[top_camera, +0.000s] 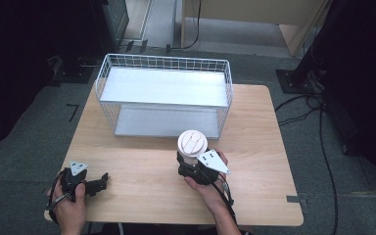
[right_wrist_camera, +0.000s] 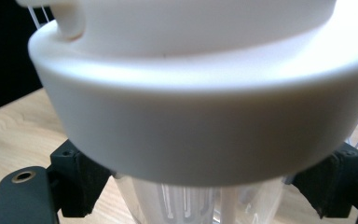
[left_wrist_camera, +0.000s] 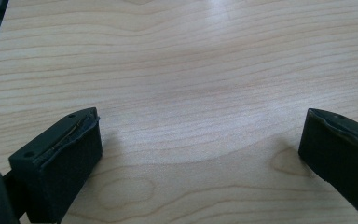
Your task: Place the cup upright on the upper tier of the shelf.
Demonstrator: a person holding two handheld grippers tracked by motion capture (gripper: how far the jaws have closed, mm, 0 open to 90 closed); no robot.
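A clear cup (top_camera: 192,144) with a white lid stands upright just in front of the wire basket (top_camera: 164,63). My right gripper (top_camera: 188,165) is shut on the cup's body below the lid. In the right gripper view the white lid (right_wrist_camera: 200,107) is very close, with the ribbed clear body (right_wrist_camera: 191,203) between the two black jaws of the right gripper (right_wrist_camera: 209,189). My left gripper (top_camera: 102,181) rests at the table's near left corner. It is open, and the left gripper (left_wrist_camera: 200,149) has bare wood between its jaws.
The white wire basket has a flat shelf on top and an open front that faces me. It sits at the back of the wooden table (top_camera: 142,166). Dark stands and cables (top_camera: 323,147) lie on the floor to the right.
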